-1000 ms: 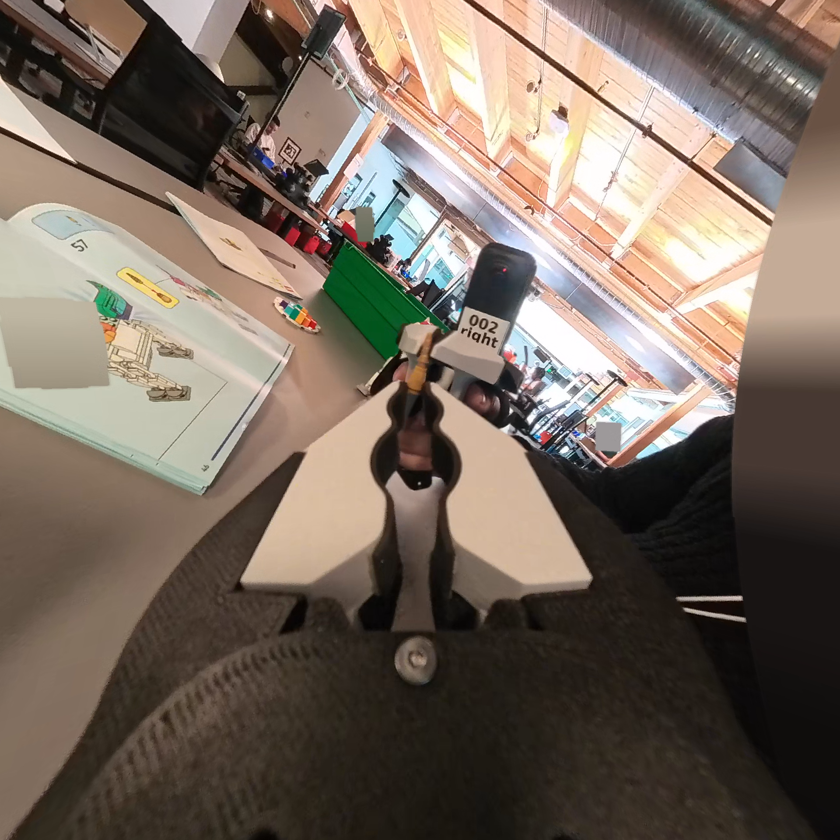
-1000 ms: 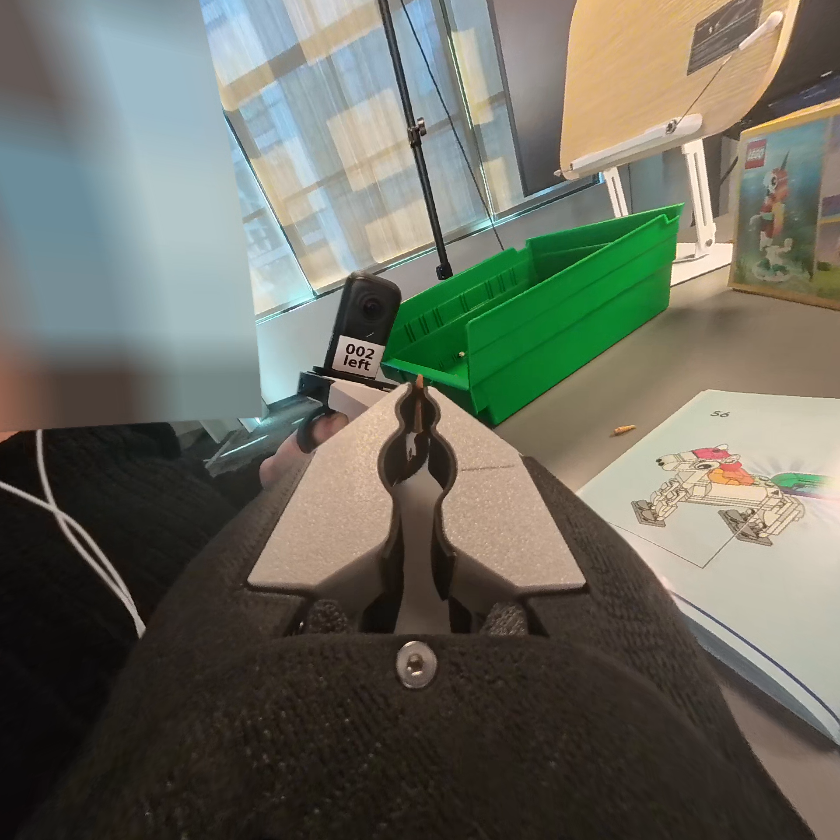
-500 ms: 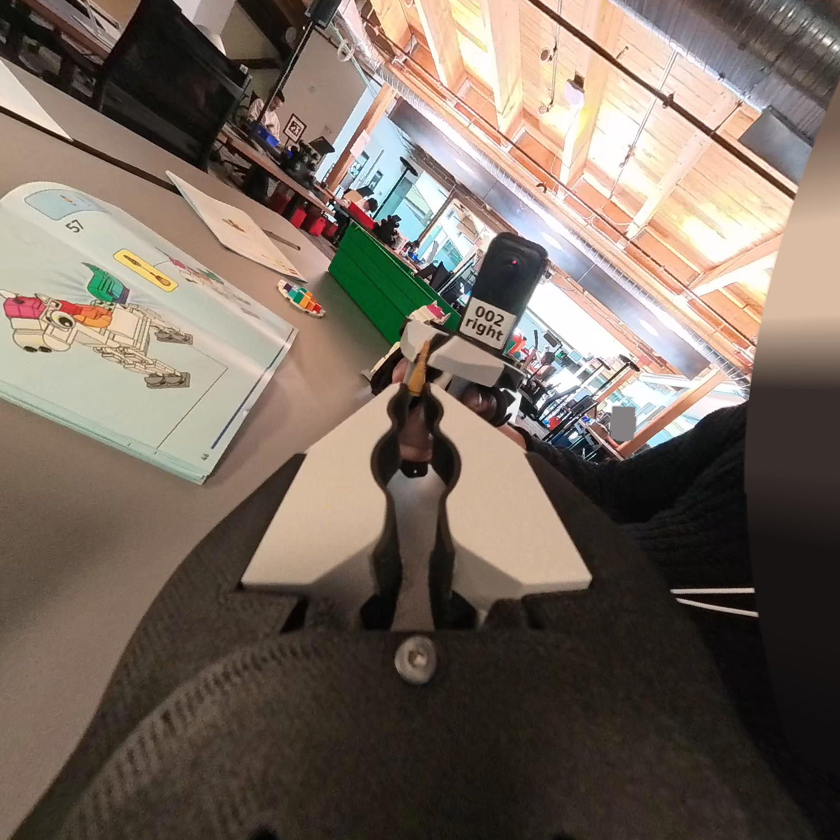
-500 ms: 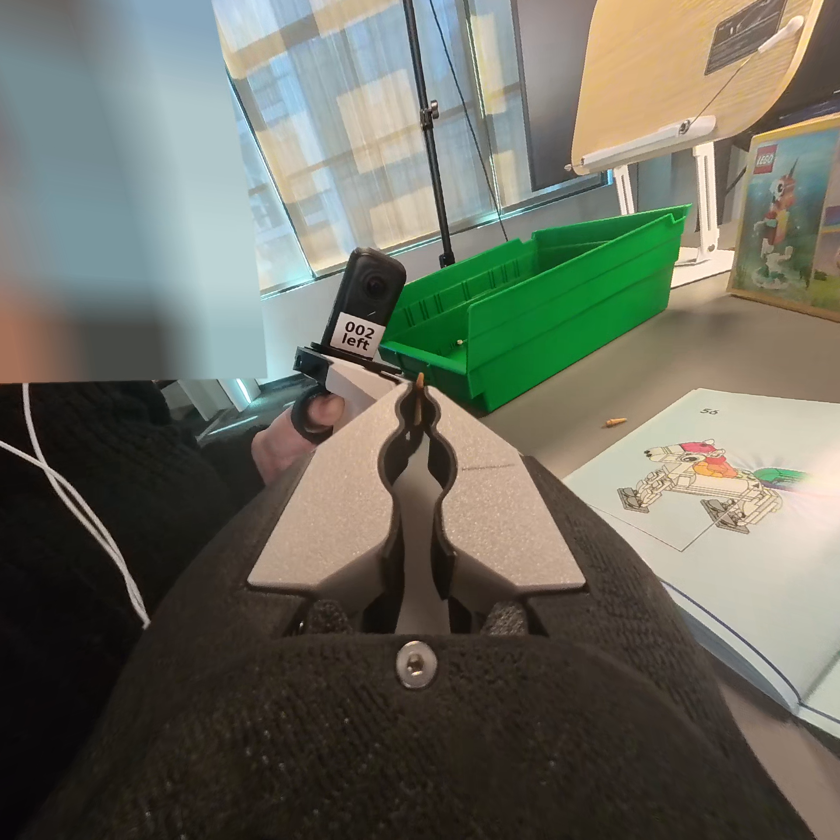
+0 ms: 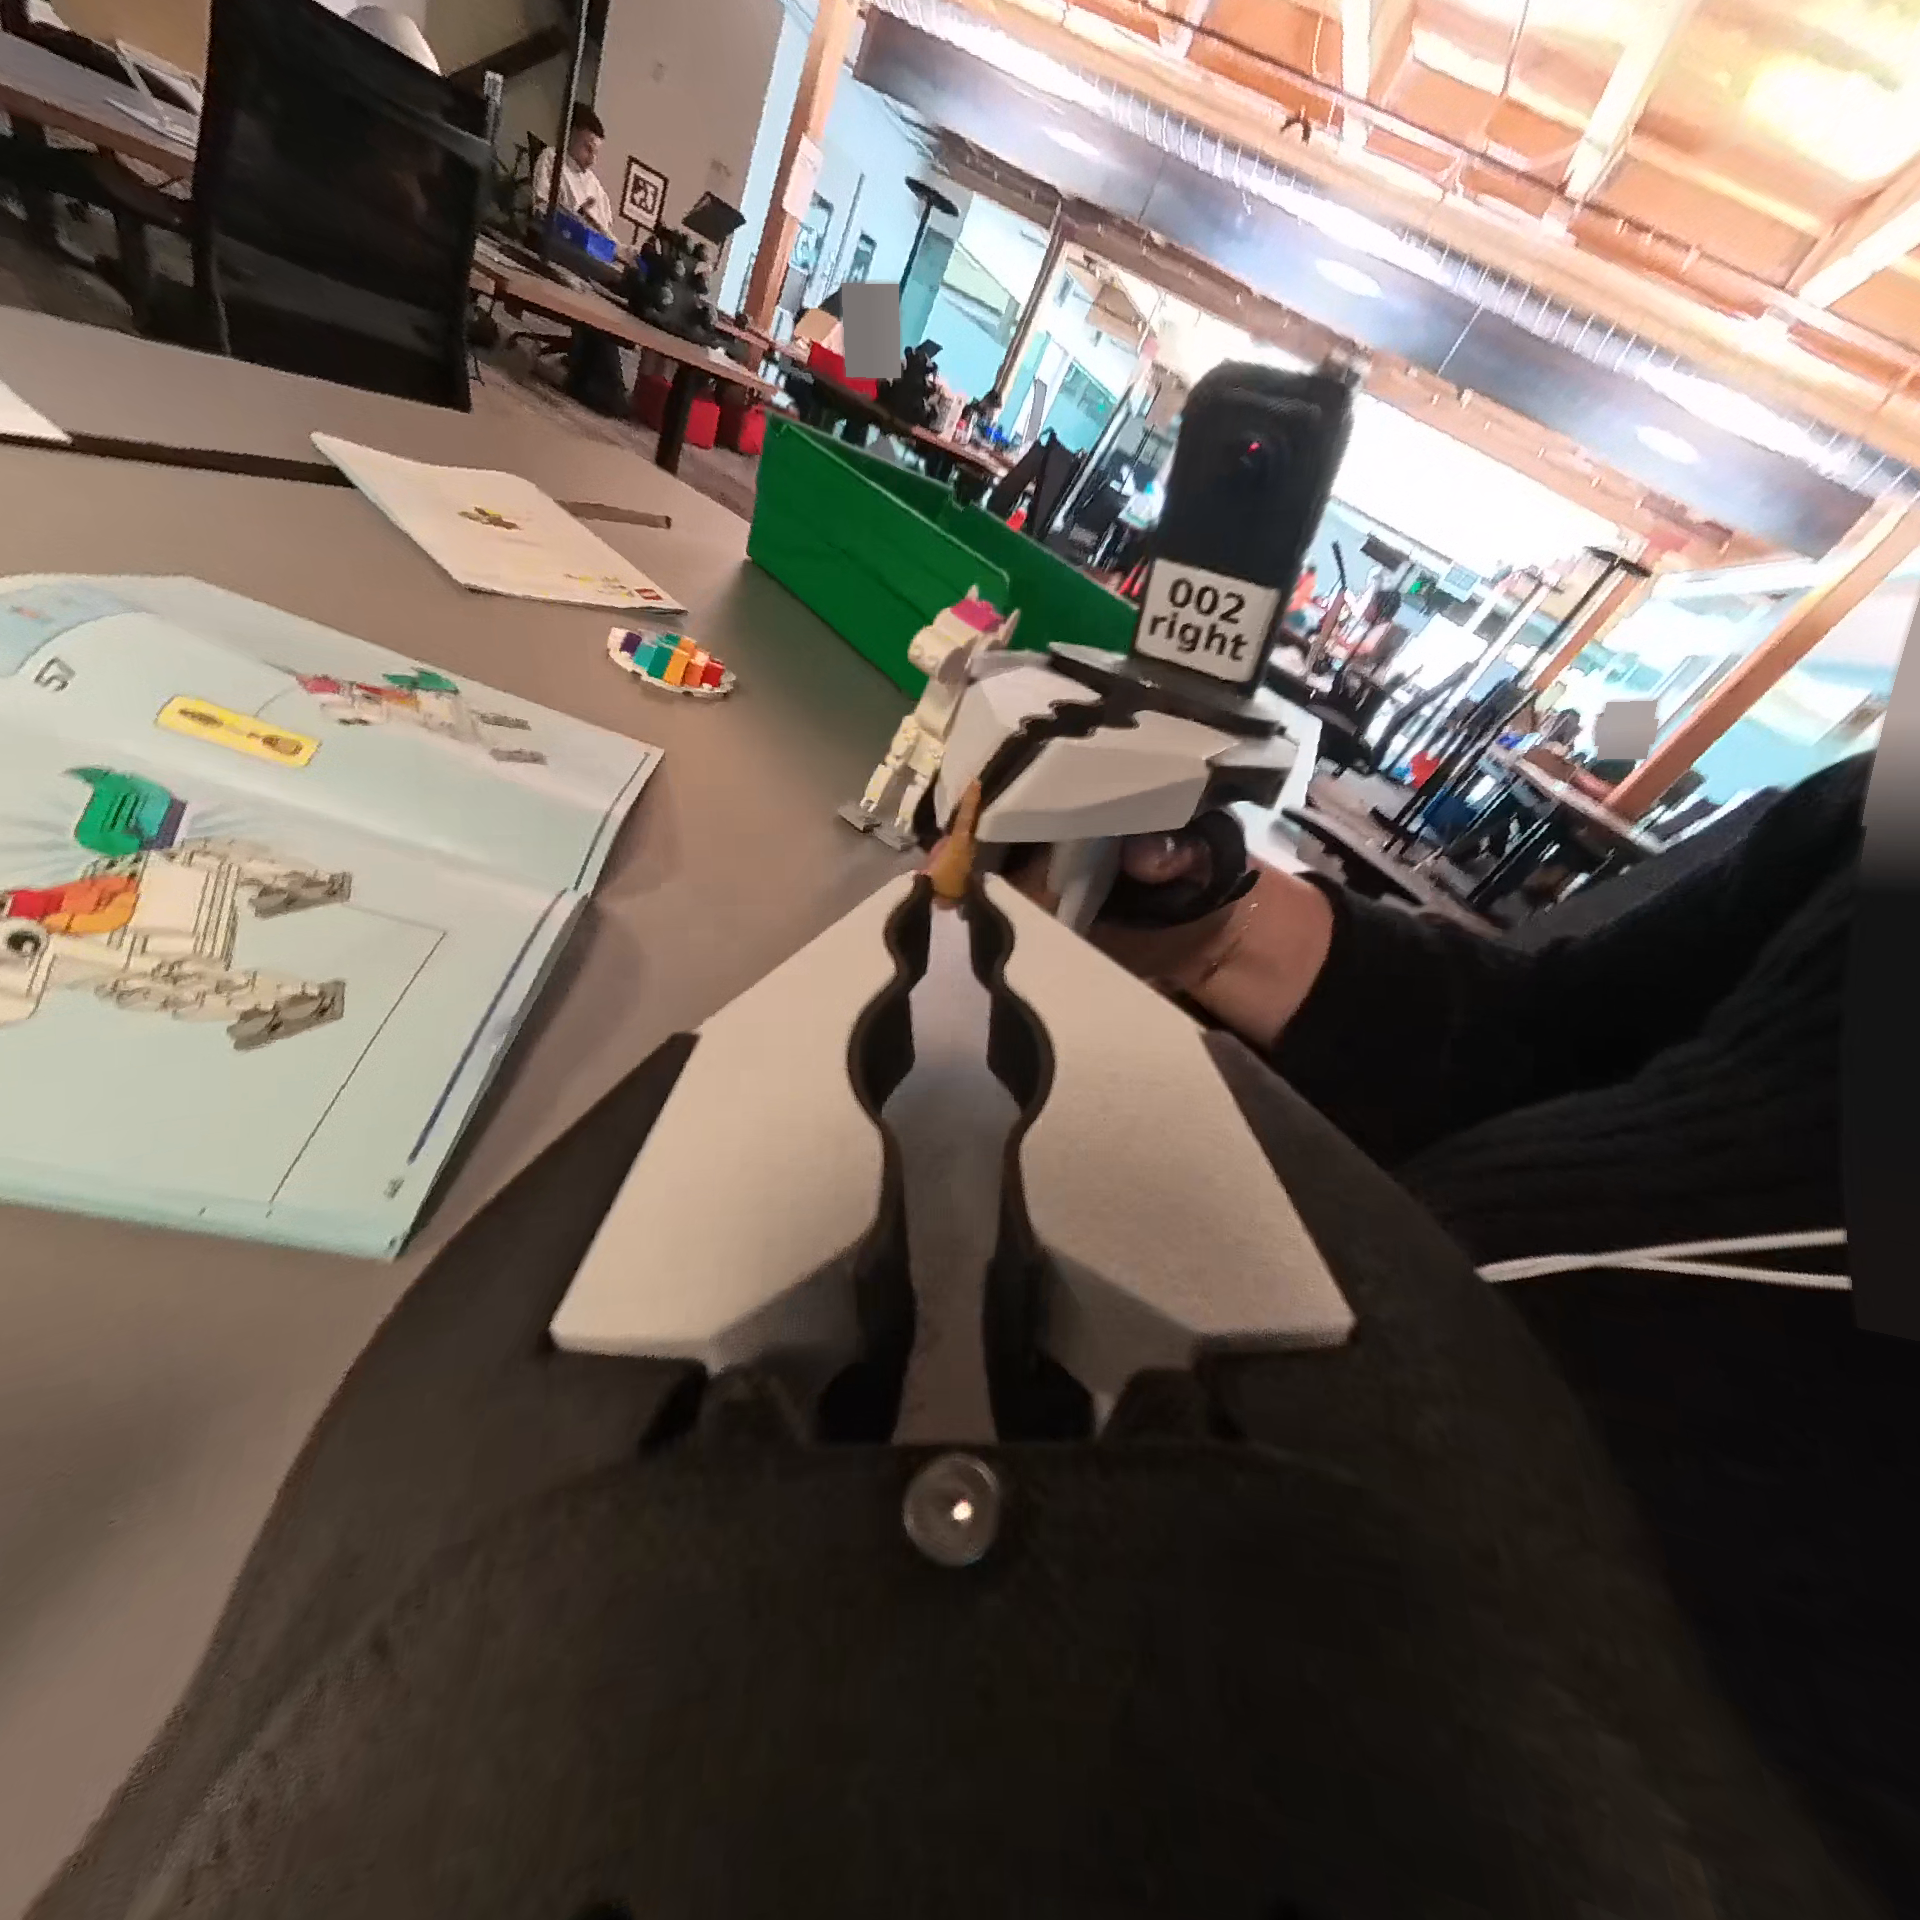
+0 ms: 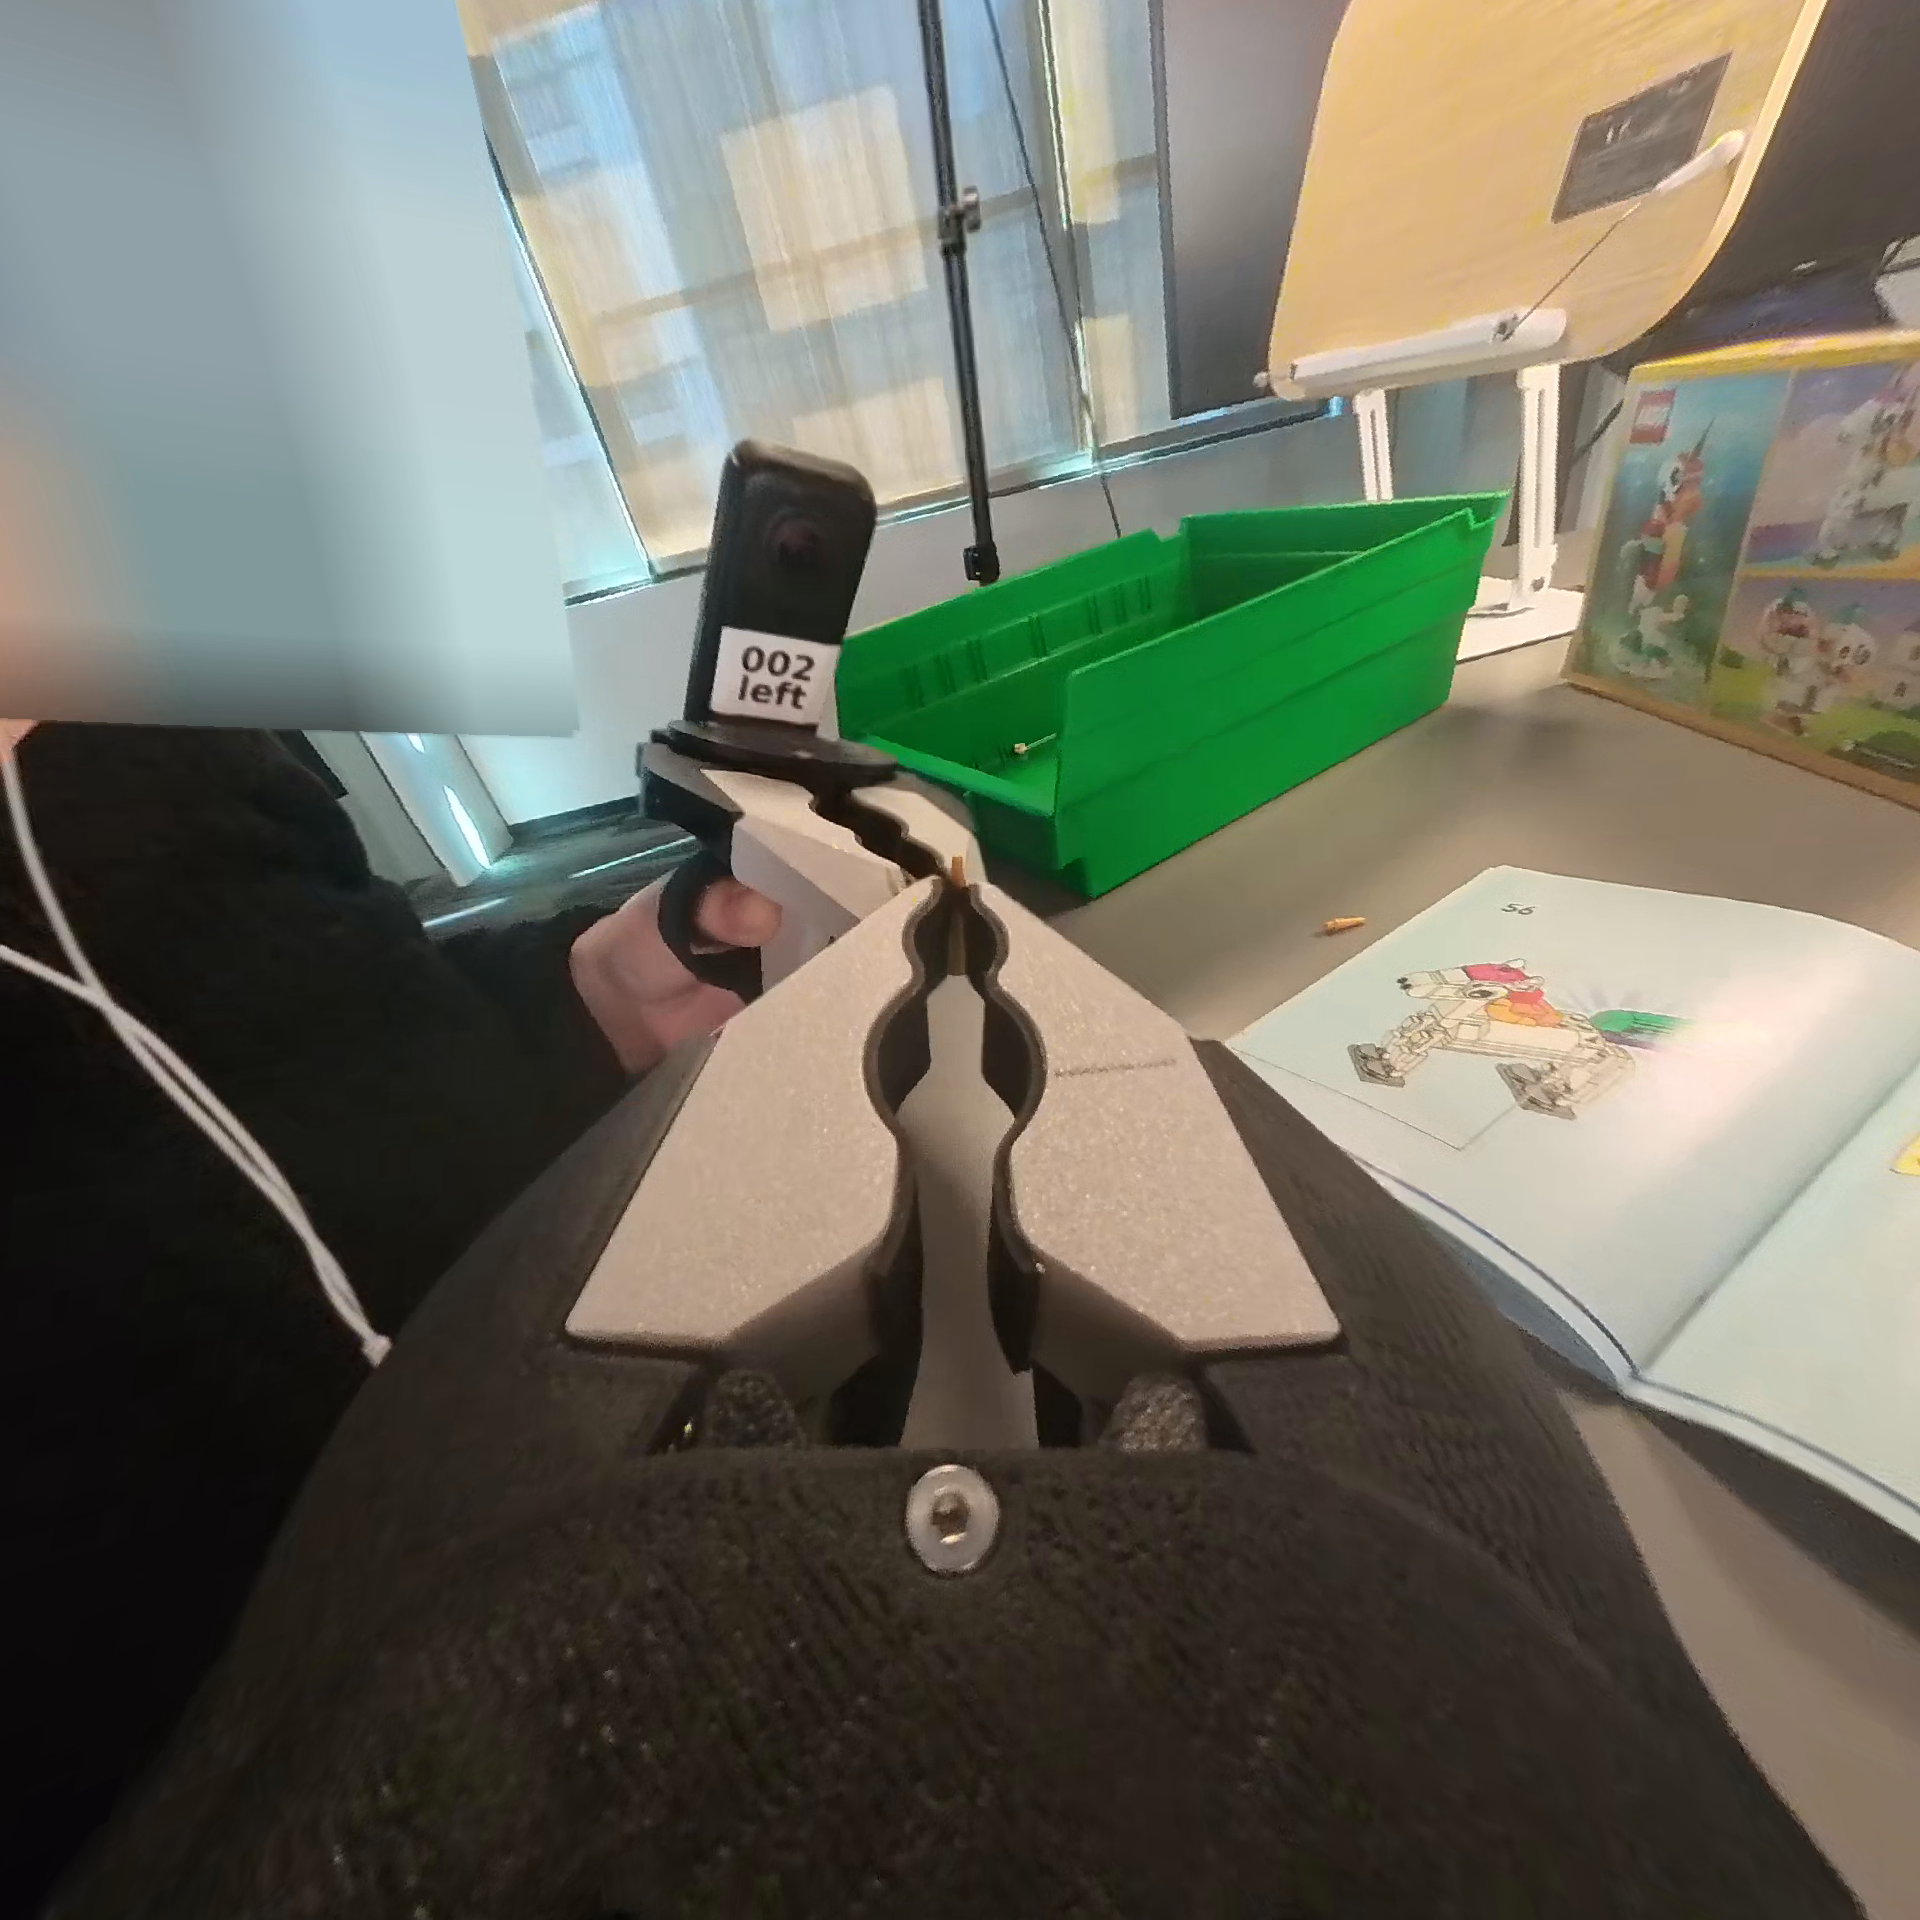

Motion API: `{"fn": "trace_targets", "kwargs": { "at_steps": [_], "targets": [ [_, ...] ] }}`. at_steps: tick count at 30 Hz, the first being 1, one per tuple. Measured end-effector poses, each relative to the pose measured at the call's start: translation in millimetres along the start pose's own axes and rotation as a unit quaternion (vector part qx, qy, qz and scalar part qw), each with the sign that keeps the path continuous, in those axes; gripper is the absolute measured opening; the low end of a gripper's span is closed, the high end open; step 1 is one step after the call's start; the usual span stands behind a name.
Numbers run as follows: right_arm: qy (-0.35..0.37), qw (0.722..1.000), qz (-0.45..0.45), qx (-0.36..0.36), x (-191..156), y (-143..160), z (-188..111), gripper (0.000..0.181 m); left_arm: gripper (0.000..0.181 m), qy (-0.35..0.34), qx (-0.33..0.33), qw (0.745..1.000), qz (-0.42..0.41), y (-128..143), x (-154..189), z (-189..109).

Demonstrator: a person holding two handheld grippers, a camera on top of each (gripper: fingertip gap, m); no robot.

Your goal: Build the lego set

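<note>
My left gripper [image 5: 943, 894] and right gripper [image 6: 954, 899] meet tip to tip above the table. Both are shut on a small gold horn piece [image 5: 953, 847], which spans the two sets of tips; it also shows in the right wrist view [image 6: 956, 871]. I cannot tell whether it is one part or two joined. The right gripper [image 5: 971, 805] shows in the left wrist view, the left gripper [image 6: 925, 857] in the right wrist view. A white lego unicorn model [image 5: 935, 717] stands on the table behind the right gripper. The open instruction booklet [image 5: 260, 883] [image 6: 1610, 1091] lies beside them.
A green bin [image 5: 883, 551] [image 6: 1195, 707] stands behind. A small dish of coloured bricks [image 5: 670, 660] and a second booklet [image 5: 499, 530] lie nearby. A loose gold piece [image 6: 1340, 923] lies on the table. The lego box [image 6: 1766, 561] and a wooden stand [image 6: 1455, 156] are at the back. My two grippers' fingertips are within a few centimetres of each other.
Both grippers have tilted down toward the table and turned while staying tip to tip on the gold piece. The unicorn model has come into sight in the left wrist view.
</note>
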State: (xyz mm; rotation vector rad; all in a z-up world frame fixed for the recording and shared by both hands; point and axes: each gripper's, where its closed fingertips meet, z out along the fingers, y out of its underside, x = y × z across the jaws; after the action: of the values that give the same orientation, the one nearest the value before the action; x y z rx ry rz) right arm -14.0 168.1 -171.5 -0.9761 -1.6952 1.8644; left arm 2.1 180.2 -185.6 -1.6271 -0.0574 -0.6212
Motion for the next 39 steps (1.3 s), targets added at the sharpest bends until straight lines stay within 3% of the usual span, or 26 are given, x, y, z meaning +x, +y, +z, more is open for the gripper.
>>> {"fn": "trace_targets", "kwargs": {
  "at_steps": [7,16,19,20,21,25,29,34,39],
  "targets": [
    [0.037,0.999,0.017,0.036,0.0,-11.2,-40.1,0.013,0.006,0.000,-0.028,0.999,0.042,-1.6,15.7,33.3],
    [0.037,0.999,0.014,0.025,-5.4,-6.7,-70.8,0.002,0.006,0.032,-0.061,0.995,0.075,7.8,37.5,60.7],
    [0.032,0.999,-0.001,0.042,-10.9,-20.1,-86.1,0.000,0.006,0.067,-0.045,0.992,0.096,-4.4,53.2,71.5],
    [0.036,0.998,-0.012,0.051,-11.1,-28.9,-94.3,0.000,0.010,0.073,-0.036,0.991,0.104,-11.2,57.4,75.8],
    [0.047,0.997,-0.025,0.060,-8.9,-39.5,-105.0,0.000,0.027,0.065,-0.034,0.990,0.119,-16.6,56.9,81.6],
    [0.124,0.989,-0.051,0.064,23.9,-73.0,-158.0,0.001,0.055,0.025,-0.050,0.978,0.203,-26.6,41.4,119.6],
    [0.151,0.988,-0.007,0.019,60.1,-64.8,-188.8,0.001,0.066,0.042,-0.093,0.972,0.214,-16.7,23.4,173.0],
    [0.158,0.987,0.015,-0.019,81.9,-46.5,-201.5,0.001,0.066,0.106,-0.118,0.972,0.175,6.6,8.6,218.6],
    [0.152,0.988,0.007,-0.024,88.2,-40.8,-205.2,0.000,0.056,0.140,-0.131,0.964,0.184,14.5,8.5,232.1]
  ]
}}
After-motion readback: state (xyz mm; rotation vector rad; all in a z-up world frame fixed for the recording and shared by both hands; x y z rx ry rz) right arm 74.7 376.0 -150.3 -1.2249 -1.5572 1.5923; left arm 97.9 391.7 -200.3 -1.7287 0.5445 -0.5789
